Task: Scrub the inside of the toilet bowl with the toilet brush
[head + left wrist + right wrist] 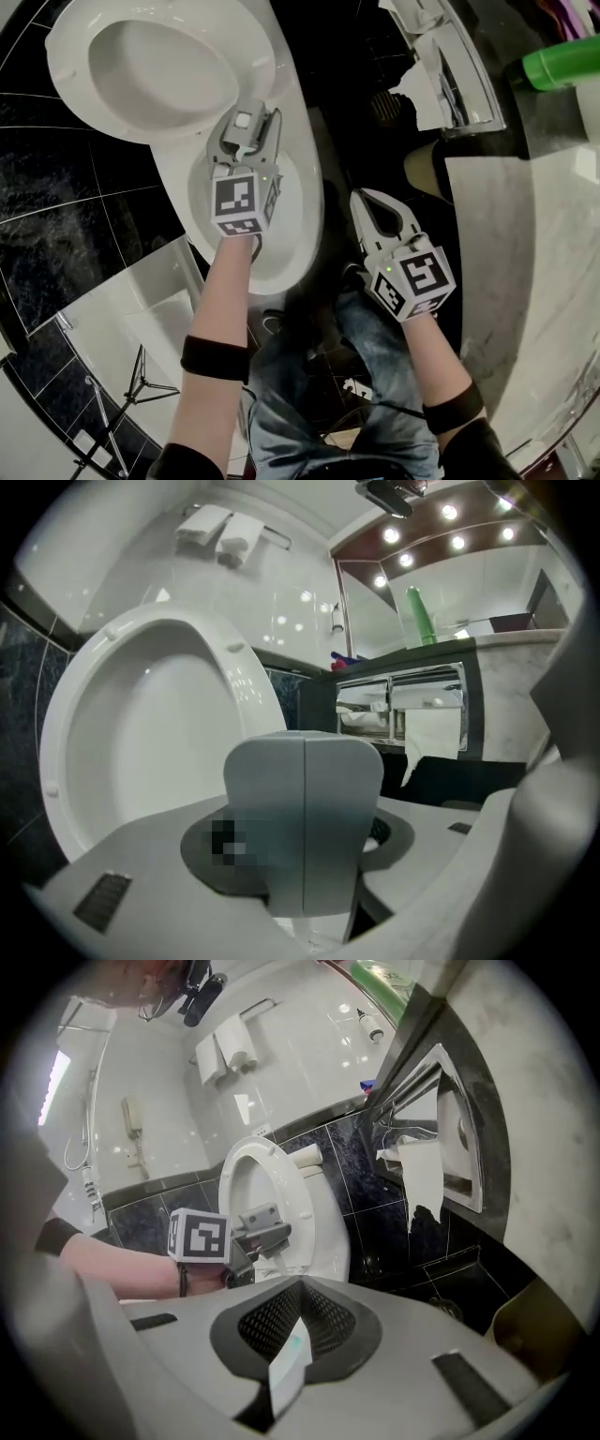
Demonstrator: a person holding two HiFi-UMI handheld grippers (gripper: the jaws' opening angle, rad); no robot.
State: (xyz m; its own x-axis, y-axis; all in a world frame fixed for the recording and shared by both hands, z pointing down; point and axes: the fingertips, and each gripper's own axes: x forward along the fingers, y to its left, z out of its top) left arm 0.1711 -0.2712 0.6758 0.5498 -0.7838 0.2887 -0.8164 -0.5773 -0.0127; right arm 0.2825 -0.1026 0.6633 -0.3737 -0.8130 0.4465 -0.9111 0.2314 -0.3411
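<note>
Black-tiled bathroom. Seemingly scrubbing: toilet brush point(305, 827) clamped in left gripper point(246, 122) over toilet bowl point(302, 217); right gripper point(364, 202) shut, empty, at four o'clock. Next: sweep round inside.

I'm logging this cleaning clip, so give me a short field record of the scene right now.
left claw: shut on the toilet brush handle
right claw: shut, empty, off to the bowl's side
toilet lid: raised
toilet bowl: uncovered, under the left claw
green bottle: upright on the counter
</note>
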